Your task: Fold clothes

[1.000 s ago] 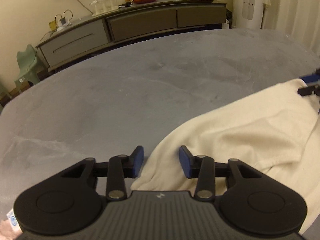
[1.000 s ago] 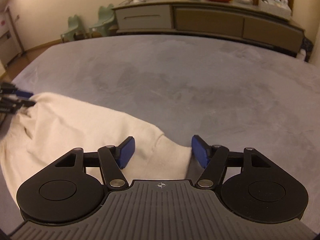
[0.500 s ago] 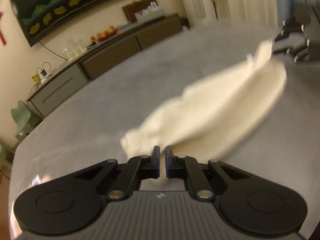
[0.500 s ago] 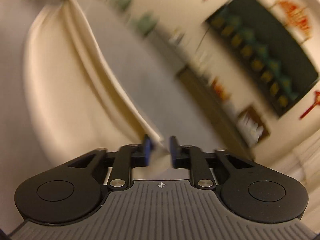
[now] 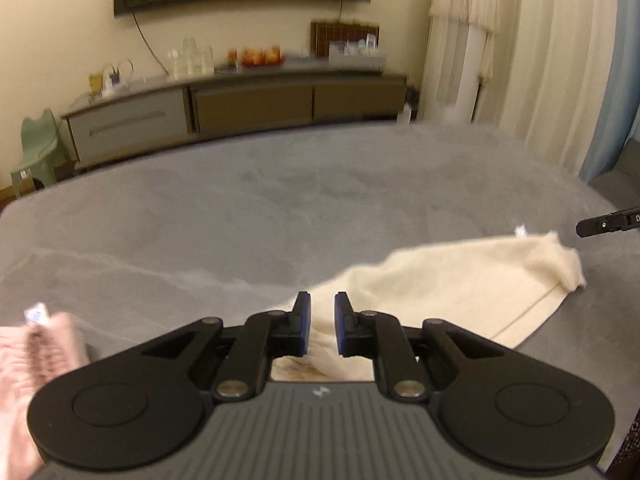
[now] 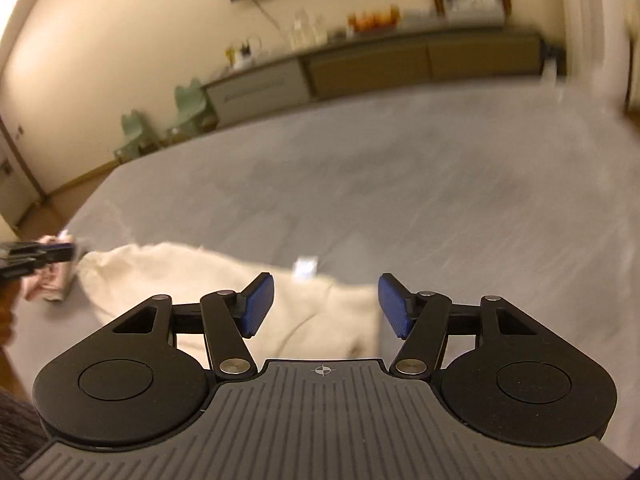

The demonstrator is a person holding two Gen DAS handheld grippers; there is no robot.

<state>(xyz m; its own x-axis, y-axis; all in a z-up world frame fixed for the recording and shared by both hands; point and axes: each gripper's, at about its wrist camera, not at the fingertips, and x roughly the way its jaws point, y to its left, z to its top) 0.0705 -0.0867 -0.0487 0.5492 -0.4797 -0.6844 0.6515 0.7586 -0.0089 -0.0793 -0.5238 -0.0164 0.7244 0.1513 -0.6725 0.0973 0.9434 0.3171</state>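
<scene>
Grey table [image 5: 200, 216], cream garment [image 5: 440, 280] lying flat; our left hand-held gripper [image 5: 321, 328] narrowly straddles its edge, right hand-held gripper [image 6: 326, 304] wide. Next, we'd judge, regrip a corner.

Wide grey bed surface [image 5: 280, 208] ahead is bare; cream knit garment [image 5: 460, 280] near, pink cloth [image 5: 24, 356] at left.

A home bedroom — grey bed [image 5: 280, 208], low sideboard [image 5: 240, 108] (fruit on top), curtains [image 5: 560, 60].

Left gripper [image 5: 322, 329] — jaws narrowly parted, low near the bed. Right gripper [image 6: 326, 306] — jaws spread wide.
</scene>
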